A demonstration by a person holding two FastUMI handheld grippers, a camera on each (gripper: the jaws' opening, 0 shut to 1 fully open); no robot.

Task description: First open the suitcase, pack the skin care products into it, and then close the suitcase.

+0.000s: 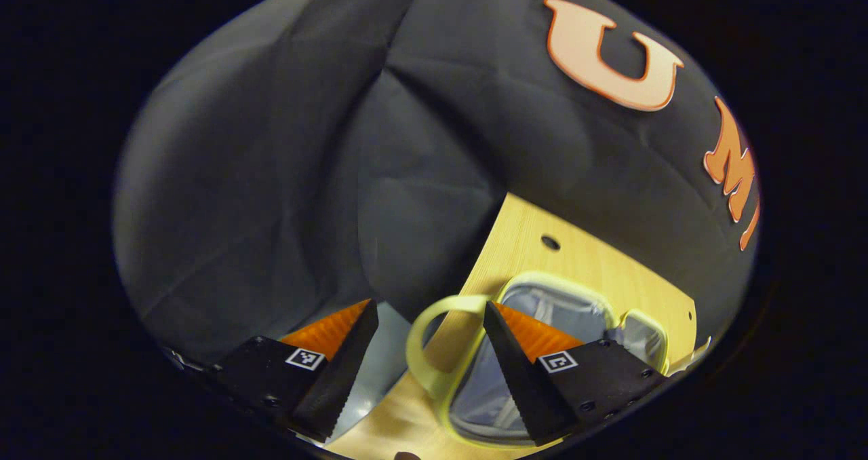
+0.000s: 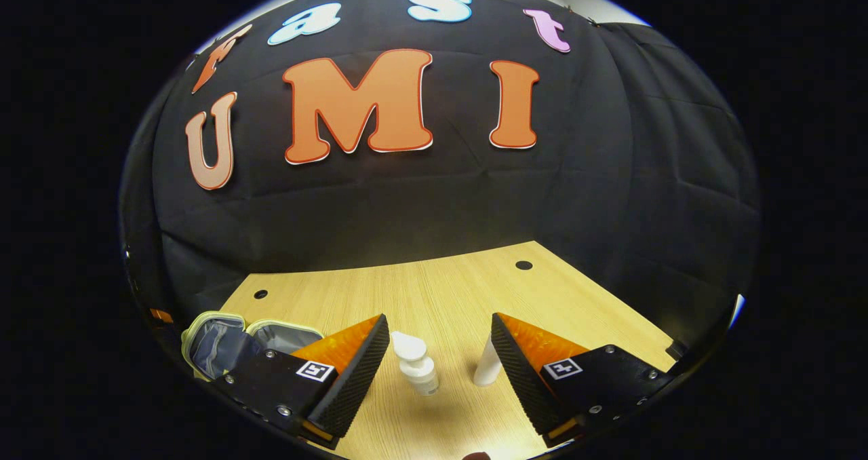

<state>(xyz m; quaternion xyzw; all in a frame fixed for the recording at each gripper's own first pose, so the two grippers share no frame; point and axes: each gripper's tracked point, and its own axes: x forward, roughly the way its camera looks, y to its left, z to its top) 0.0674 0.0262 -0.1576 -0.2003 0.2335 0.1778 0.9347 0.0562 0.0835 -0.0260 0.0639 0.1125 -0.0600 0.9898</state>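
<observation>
A small pale yellow-green suitcase lies open on the wooden table, its grey lining showing in both halves. Its loop handle sits in the gap between the fingers of my left gripper, which is open and not pressing on it. In the right gripper view the open suitcase lies at the far left. My right gripper is open above the table. A white pump bottle stands between its fingers, untouched. A white tube stands just right of it, partly behind the right finger.
The black cloth wall runs close behind the table on the far and side edges. Small round holes mark the tabletop near the back corners. Bare wood lies between the suitcase and the two bottles.
</observation>
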